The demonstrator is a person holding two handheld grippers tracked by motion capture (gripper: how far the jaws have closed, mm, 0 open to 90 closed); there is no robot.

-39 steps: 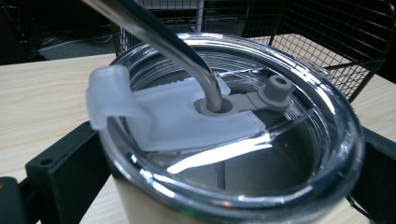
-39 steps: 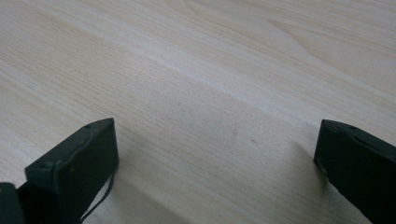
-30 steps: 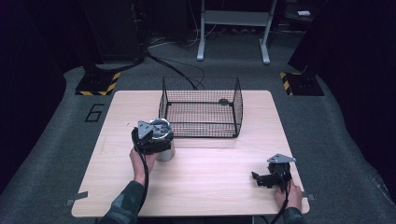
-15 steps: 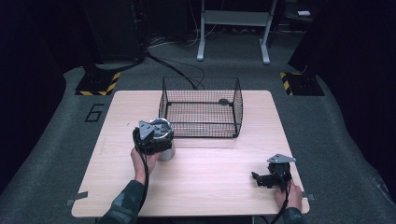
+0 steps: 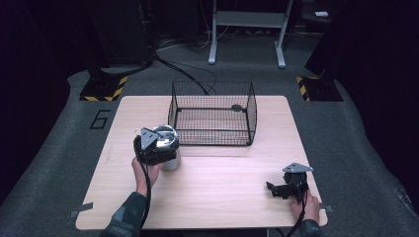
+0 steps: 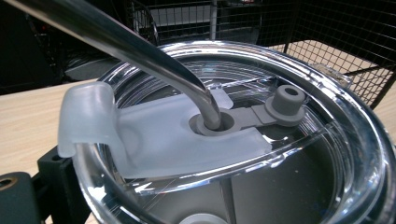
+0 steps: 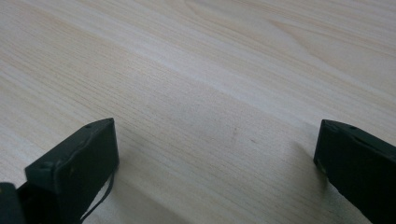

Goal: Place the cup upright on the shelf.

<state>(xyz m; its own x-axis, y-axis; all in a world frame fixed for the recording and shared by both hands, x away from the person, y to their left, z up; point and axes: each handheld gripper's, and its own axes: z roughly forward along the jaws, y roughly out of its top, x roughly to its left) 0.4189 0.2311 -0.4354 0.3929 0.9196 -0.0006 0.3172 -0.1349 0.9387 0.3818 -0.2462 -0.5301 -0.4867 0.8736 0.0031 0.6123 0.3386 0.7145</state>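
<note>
Tumbler (image 5: 170,150) is the piece being handled: a steel cup with a clear lid and a metal straw, upright on the wooden table (image 5: 222,192) just outside the near-left corner of the wire basket (image 5: 212,113). Going by size, the table comes first, pale wood with most of its near half bare. Next is the black mesh basket at the far middle, open at the top, with one small dark item lying on its floor near the far right side; what that item is cannot be made out.

Smaller again is the tumbler, gripped by the left gripper (image 5: 157,148), whose jaws are clamped around its upper body. In the left gripper view the clear lid (image 6: 261,154) is very close, with the straw (image 6: 140,51) running down through the grey grommet in its middle. The right gripper (image 5: 281,188) rests near the table's near-right corner, jaws wide apart with nothing between them.

Judging from this, the grasp is made but the cup is not yet in the basket; lifting it over the wall and setting it inside appears to remain.
</note>
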